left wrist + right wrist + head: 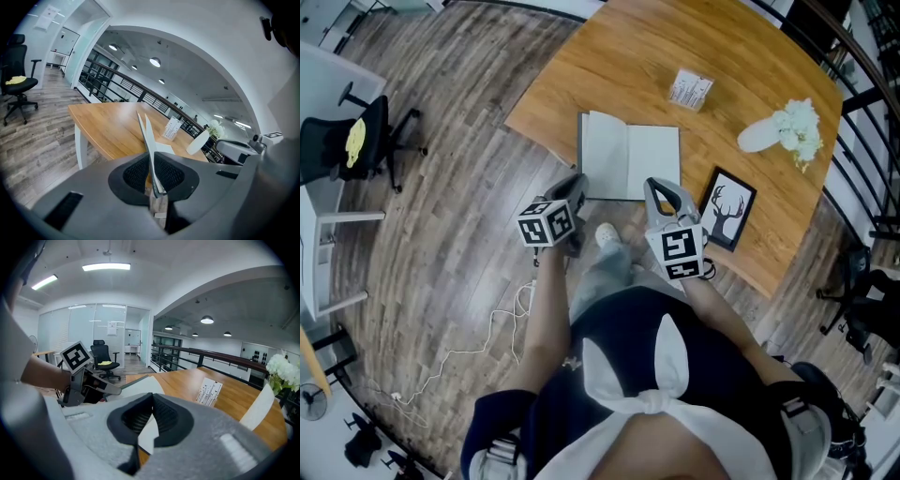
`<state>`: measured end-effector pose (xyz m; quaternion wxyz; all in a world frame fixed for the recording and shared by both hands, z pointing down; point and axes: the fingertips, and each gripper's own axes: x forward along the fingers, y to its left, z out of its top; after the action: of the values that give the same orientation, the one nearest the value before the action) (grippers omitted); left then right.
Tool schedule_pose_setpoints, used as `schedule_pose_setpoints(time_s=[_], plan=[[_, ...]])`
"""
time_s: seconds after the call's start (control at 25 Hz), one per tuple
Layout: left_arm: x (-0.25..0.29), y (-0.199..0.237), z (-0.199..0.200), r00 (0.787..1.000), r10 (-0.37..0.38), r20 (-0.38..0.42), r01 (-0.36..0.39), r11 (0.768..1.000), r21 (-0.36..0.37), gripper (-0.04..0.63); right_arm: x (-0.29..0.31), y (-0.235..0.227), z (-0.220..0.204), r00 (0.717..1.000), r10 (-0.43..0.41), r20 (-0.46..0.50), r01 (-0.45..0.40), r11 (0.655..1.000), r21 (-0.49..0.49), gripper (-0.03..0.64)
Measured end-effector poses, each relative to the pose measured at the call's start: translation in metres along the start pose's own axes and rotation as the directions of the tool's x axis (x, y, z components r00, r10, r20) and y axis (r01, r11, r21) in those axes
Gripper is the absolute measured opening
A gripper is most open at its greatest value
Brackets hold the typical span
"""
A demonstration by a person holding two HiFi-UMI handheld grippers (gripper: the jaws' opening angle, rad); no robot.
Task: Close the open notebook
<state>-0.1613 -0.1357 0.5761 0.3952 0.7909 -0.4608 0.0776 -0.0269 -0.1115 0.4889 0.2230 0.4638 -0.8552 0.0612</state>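
An open white notebook [628, 155] lies near the front edge of the wooden table [609, 56]. My left gripper [575, 183] is at its near left corner, shut on the left cover. In the left gripper view that cover and a few pages [143, 126] stand edge-on, rising from between the pads of the left gripper [153, 173]. My right gripper [661, 187] is shut, its tips over the near edge of the right page. In the right gripper view its jaws [151, 399] meet, and the lifted left side [140, 385] shows beside the left gripper [84, 380].
Behind the notebook stand a small printed card [689, 89] and a white vase of flowers [783, 127]. A framed deer picture [729, 208] lies right of my right gripper. A black office chair [356, 141] and a white cable [487, 337] are on the floor to the left.
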Motion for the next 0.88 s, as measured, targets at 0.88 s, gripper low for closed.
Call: schedule_pose_setpoints(time_s=[0.88], plan=[[0.009,-0.055,0.008,0.998,-0.064,-0.016,0.066,0.993,0.096,0.043,-0.014,-0.01,-0.007,1.0,-0.017,0.0,0.017,1.0,0.004,-0.002]])
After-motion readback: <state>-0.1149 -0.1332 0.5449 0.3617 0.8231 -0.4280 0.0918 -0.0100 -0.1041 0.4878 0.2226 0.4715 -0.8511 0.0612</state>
